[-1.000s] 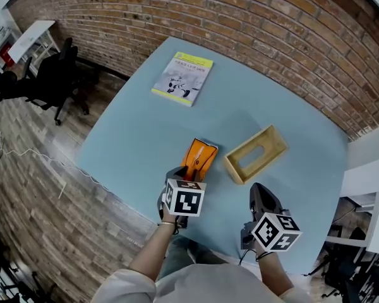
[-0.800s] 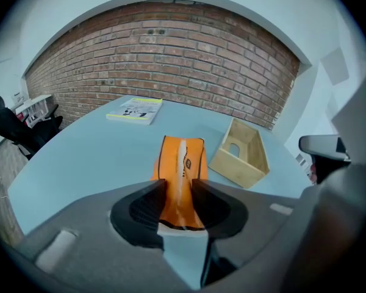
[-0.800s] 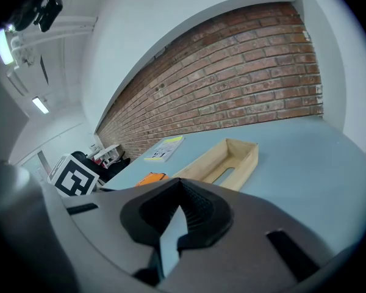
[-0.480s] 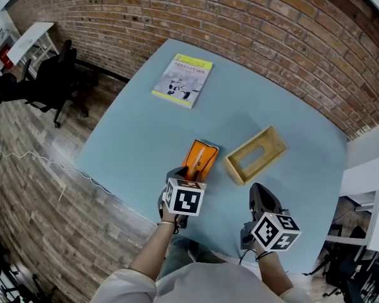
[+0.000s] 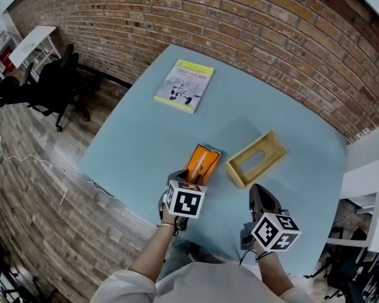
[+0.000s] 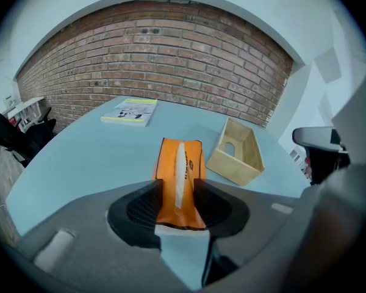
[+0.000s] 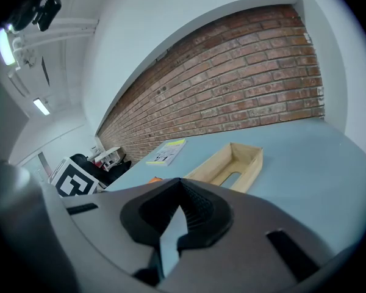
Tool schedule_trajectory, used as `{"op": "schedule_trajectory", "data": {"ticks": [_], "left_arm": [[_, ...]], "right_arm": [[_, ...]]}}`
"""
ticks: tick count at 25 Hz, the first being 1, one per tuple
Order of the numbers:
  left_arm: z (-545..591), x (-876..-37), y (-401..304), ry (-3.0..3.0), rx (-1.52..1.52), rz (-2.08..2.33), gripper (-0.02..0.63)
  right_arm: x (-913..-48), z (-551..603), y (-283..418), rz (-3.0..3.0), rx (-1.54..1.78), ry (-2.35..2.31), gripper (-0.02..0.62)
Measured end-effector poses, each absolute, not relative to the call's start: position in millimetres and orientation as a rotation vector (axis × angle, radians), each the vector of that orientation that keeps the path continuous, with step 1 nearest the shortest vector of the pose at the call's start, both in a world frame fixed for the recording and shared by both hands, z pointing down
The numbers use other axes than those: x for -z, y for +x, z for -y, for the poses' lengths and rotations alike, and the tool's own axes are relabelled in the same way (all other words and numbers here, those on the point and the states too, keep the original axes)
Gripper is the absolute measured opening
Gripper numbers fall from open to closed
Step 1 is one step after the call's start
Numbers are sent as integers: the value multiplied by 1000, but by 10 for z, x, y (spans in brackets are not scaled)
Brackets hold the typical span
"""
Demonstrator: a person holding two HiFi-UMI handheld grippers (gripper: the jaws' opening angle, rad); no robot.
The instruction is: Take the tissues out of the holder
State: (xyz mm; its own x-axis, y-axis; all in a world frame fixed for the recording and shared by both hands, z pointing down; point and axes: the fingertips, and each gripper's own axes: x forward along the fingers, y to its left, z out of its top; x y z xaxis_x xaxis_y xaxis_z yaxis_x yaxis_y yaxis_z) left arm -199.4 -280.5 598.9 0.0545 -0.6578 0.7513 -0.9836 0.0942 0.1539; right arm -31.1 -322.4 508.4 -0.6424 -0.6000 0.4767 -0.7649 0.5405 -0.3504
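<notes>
Head view, change: hardly anything has shifted over the last second. The orange tissue pack (image 5: 202, 164) lies where it lay, flat on the blue table (image 5: 145, 144), just left of the wooden holder (image 5: 265, 167) and clear of it.
Head view, meaning: from where I stand the tissues are already out. All that looks left is to let go of the pack.
Head view, bystander item: a book (image 5: 184, 86) sits well away, near the table's far edge.
Left gripper view, tongs: the left gripper (image 6: 179, 188) is still clamped on the near end of the pack, one pad against each long side.
Left gripper view, pack: glossy orange wrapper with a white strip of tissue showing along the top slit. It looks soft and a little pinched at the grip.
Left gripper view, holder: it stands open side up and is empty, with the slot showing in its floor.
Right gripper view, tongs: the right gripper (image 7: 178, 191) has its tips together with nothing between them, held above the table short of the holder.
Right gripper view, pack: only an orange sliver shows at the left.
</notes>
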Motion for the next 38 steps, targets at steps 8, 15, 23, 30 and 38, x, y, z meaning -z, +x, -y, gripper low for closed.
{"op": "schedule_trajectory", "data": {"ticks": [8,15,23,30,38], "left_arm": [[2807,-5788,-2018,1646,-567,1720,124],[2896,-5304,-1992,1701,-493,1785,124],[2977,-4801,-1573,1857,-415,1769,123],[2993,-4515,-1062,2026,-410,1736,121],[3009,-4308,-513,2210,-393,1707,120]], "right_arm": [[-5032,3252,-326,2502,-783,1134,5],[-4981,3260,-311,2523,-794,1144,5],[-4800,3320,-166,2563,-786,1230,5],[-4631,3313,184,2564,-777,1366,5],[-4567,3273,706,2515,-775,1535,5]]}}
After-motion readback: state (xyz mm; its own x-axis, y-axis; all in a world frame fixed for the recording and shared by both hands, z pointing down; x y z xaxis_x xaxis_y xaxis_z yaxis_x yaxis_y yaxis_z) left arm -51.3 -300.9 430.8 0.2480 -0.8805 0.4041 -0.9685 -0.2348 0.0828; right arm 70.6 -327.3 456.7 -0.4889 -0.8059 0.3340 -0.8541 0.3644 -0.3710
